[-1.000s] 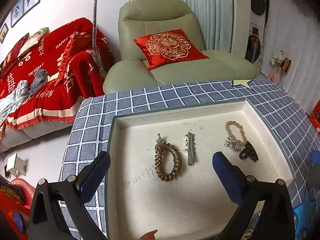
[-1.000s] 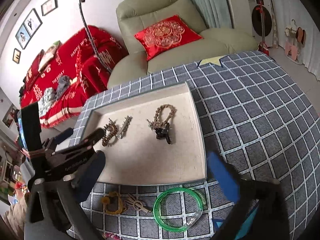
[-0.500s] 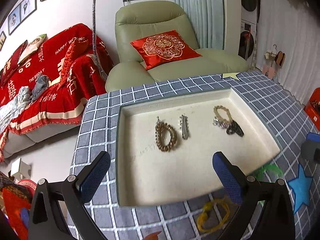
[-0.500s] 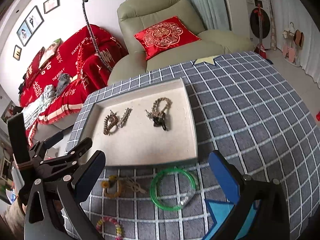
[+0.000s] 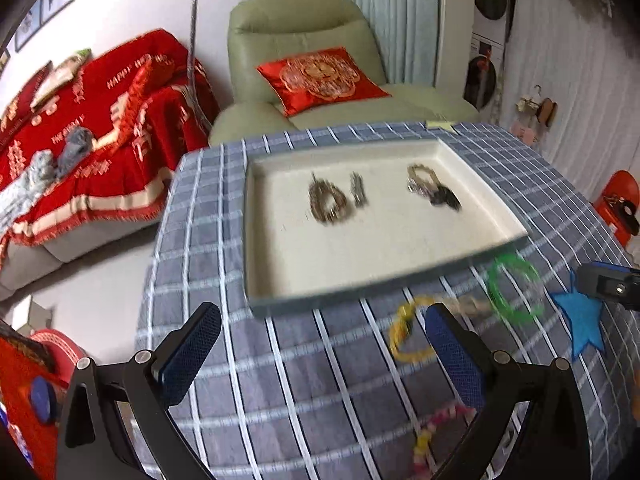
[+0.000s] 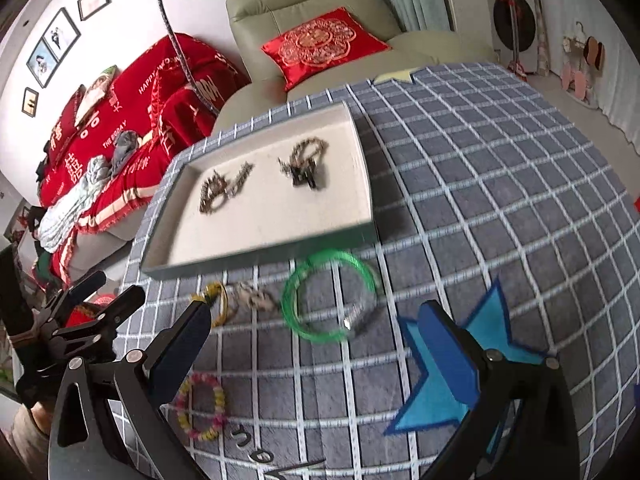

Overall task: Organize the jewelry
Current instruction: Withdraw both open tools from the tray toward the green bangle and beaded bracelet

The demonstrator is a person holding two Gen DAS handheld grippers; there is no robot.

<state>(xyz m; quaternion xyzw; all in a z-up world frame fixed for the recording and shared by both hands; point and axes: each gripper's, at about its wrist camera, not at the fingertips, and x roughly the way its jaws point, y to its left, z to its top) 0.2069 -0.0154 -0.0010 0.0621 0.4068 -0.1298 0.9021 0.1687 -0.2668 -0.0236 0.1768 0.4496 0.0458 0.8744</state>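
Note:
A cream-lined tray [image 5: 360, 256] sits on the checked tablecloth and holds a brown coil bracelet [image 5: 328, 202], a silver clip [image 5: 357, 194] and a beaded bracelet with a black clip [image 5: 430, 188]. Loose on the cloth in front of the tray lie a green bangle [image 6: 328, 296], a yellow bracelet [image 6: 220, 304], a beige knotted piece [image 6: 256, 298] and a pink-and-yellow bead bracelet [image 6: 202, 406]. My left gripper [image 5: 320, 328] hangs open over the cloth, with the yellow bracelet [image 5: 404, 334] by its right finger. My right gripper [image 6: 316, 320] is open, just short of the green bangle.
Blue star patches [image 6: 452, 360] lie on the cloth. Small silver hooks [image 6: 250, 446] sit near the front edge. The table's left edge [image 5: 152, 264] drops to the floor. A green armchair [image 5: 304, 40] and a red-covered sofa [image 5: 80, 128] stand behind.
Both grippers have drawn back from the tray towards the near side of the table, bringing the loose bracelets into view. Both stayed open. The jewelry has not moved.

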